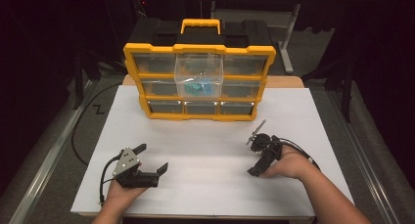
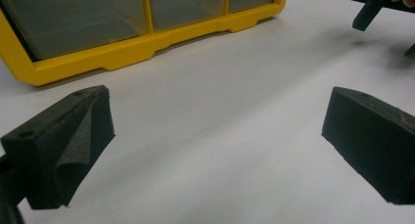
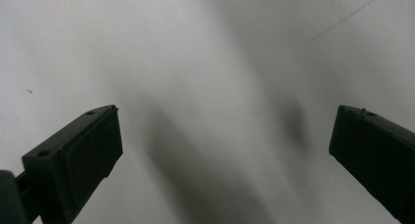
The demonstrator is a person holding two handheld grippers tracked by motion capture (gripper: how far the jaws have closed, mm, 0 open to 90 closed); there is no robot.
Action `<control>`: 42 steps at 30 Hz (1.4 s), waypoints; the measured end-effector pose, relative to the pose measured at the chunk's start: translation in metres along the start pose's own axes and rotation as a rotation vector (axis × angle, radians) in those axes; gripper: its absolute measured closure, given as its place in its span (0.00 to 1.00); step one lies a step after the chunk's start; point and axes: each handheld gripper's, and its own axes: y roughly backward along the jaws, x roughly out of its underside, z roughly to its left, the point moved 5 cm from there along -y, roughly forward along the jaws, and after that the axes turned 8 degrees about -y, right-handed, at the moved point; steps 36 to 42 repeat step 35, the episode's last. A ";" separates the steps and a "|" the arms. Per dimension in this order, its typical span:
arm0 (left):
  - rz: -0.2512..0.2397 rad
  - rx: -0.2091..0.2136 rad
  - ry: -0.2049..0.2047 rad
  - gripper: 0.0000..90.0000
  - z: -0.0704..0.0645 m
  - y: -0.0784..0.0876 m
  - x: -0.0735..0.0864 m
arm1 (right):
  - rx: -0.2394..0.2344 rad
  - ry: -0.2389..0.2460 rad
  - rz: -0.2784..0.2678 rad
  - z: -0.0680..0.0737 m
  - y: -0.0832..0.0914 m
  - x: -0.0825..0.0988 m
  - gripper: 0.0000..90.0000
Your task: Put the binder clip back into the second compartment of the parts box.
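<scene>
While both grippers are hovering low over the white table [image 1: 205,185], we are listing the scene from left to right.

At the left we are holding the left gripper [image 1: 152,158], grey plate on top, its jaws spread wide with nothing between them; its own view is showing bare table between the jaws and the yellow base of the organizer ahead. At the far middle of the table the yellow organizer [image 1: 198,82] is standing upright, a black case behind it; its clear middle drawer [image 1: 199,76] is sticking out toward us, with blue pieces [image 1: 198,89] lying inside. At the right we are holding the right gripper [image 3: 225,136], well apart from the organizer, jaws also spread wide and empty, pointing down at bare table.
</scene>
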 end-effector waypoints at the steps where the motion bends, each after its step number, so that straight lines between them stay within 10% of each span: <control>1: -0.001 -0.001 0.001 0.00 0.000 0.000 0.000 | -0.011 -0.008 -0.034 0.001 0.000 0.001 0.00; 20: 0.010 0.003 0.007 0.00 -0.003 -0.001 0.000 | -0.078 -0.317 -0.956 -0.004 0.017 0.057 0.00; 24: 0.021 -0.007 0.014 0.00 -0.001 -0.003 0.001 | -0.005 -0.337 -0.970 -0.008 0.018 0.072 0.00; 42: 0.031 -0.022 0.020 0.00 -0.001 -0.002 0.001 | -0.008 -0.326 -0.980 -0.005 0.016 0.070 0.00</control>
